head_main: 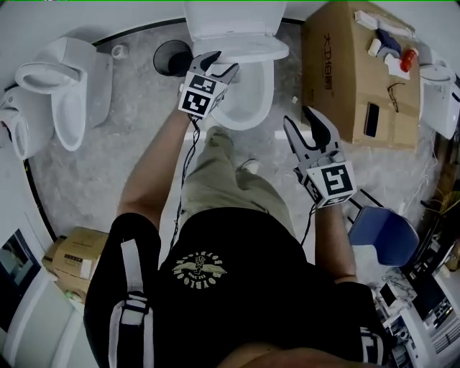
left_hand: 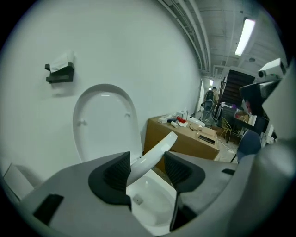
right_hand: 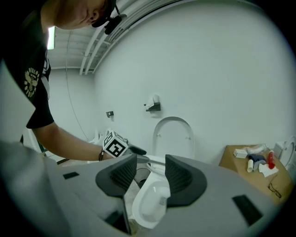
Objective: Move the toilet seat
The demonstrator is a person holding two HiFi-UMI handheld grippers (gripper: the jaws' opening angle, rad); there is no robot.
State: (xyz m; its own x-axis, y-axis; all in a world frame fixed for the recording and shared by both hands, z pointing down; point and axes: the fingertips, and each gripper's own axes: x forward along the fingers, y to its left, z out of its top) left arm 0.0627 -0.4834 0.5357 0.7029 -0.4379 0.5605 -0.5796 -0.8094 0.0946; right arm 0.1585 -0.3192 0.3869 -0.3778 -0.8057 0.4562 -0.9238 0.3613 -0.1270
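A white toilet bowl (head_main: 248, 97) stands against the wall with its lid (head_main: 230, 16) upright. The toilet seat (head_main: 255, 49) is tilted partway up over the bowl. My left gripper (head_main: 221, 65) reaches over the bowl's left side. In the left gripper view the seat (left_hand: 155, 152) runs slanting between its open jaws; it lies close to the left pad and a gap shows at the right pad. My right gripper (head_main: 313, 129) hangs to the right of the bowl, open and empty. In the right gripper view the bowl (right_hand: 150, 206) and the left gripper (right_hand: 136, 150) lie ahead.
A large cardboard box (head_main: 359, 79) with small items on top stands right of the toilet. A second toilet (head_main: 68, 93) stands at the left, with a black bin (head_main: 171, 57) between the two. A blue chair (head_main: 381, 233) is at the right and a small carton (head_main: 75, 251) at the lower left.
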